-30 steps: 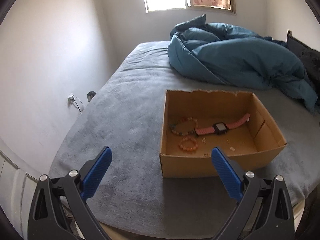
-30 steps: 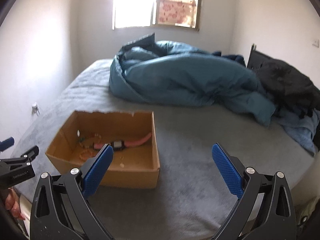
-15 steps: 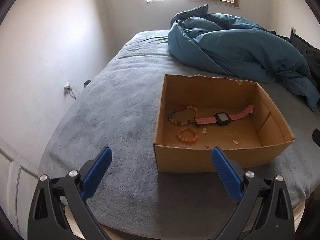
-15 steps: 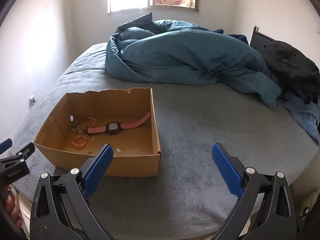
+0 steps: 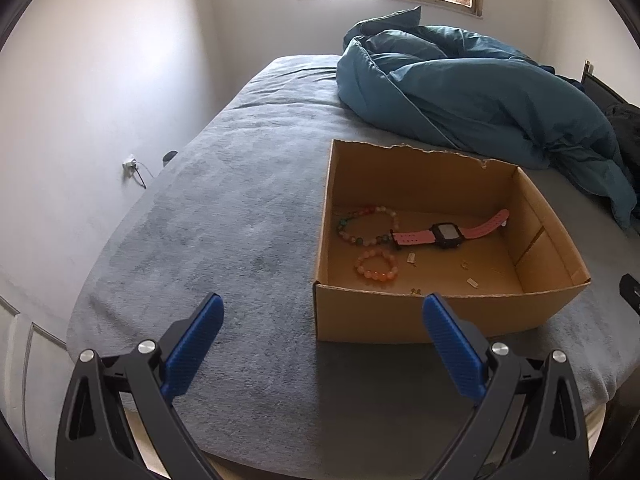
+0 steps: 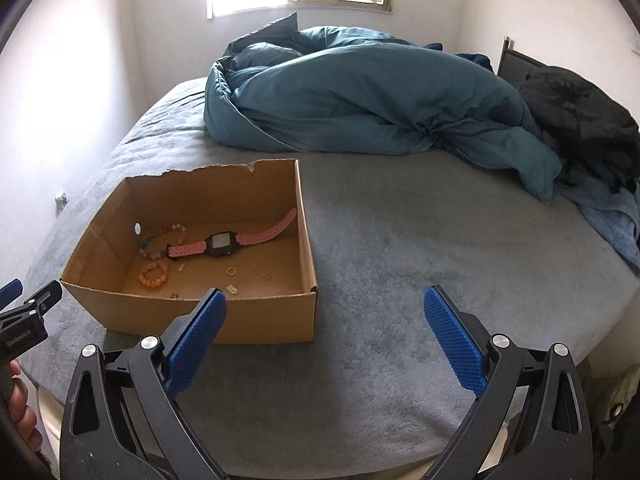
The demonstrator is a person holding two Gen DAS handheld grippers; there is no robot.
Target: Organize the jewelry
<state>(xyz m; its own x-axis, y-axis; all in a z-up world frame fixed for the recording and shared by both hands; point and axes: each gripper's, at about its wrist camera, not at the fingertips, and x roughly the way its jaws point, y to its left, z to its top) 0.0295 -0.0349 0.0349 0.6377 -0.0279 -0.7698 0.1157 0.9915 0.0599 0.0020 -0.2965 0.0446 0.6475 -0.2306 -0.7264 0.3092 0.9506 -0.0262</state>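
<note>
The open brown cardboard box (image 5: 448, 316) sits on the grey bed (image 5: 224, 240) and holds the pink-strapped digital watch (image 5: 446, 235), a multicoloured bead bracelet (image 5: 362, 226), an orange bead bracelet (image 5: 376, 266) and small loose pieces. The left gripper (image 5: 322, 342) and right gripper (image 6: 324, 338) hover short of the box, jaws wide and empty. Recommended: descend vertically over one item, clear of the box walls, and close on the strap or beads only.

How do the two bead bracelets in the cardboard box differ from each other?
The orange bracelet is one colour; the mixed bracelet has pink, green and pale beads. The orange bracelet makes a smaller, tighter ring; the mixed bracelet a wider loop. The orange bracelet lies apart; the pink watch strap overlaps the mixed bracelet. Both lie flat on the box floor.
</note>
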